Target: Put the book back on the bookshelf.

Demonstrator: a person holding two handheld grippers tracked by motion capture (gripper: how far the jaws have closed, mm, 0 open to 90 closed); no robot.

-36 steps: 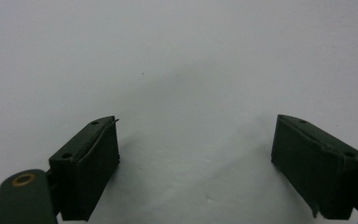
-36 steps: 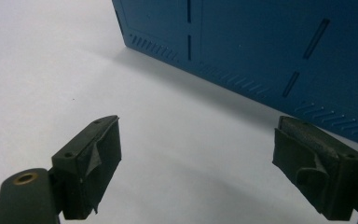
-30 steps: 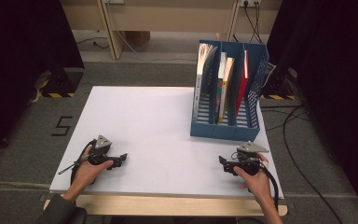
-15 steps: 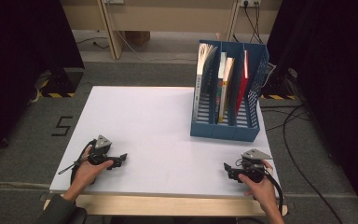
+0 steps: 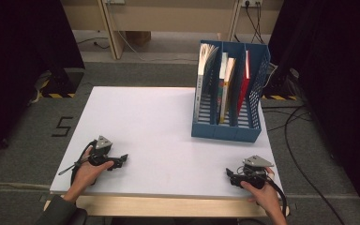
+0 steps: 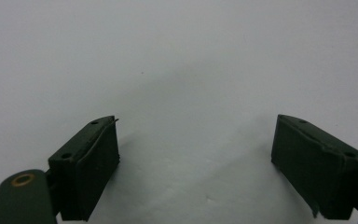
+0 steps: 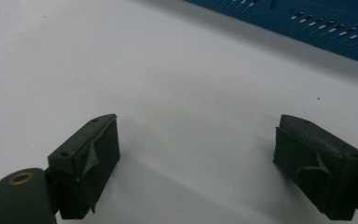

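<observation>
Two grippers, left (image 5: 120, 160) and right (image 5: 229, 176), resting on the white surface (image 5: 159, 126) near the blue file rack (image 5: 227, 129); jaws wide apart, holding nothing. Nothing started yet, apparently.

The left tool (image 6: 196, 163) hangs over the white table (image 6: 177, 60) (jaws wide apart, nothing between).

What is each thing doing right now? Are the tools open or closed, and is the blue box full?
Left tool: open, holding nothing, low over the white table.
Right tool: open, holding nothing, near the table's front edge.
Blue file box: upright on the table, books inside.
Red book: standing in the rightmost slot.
</observation>
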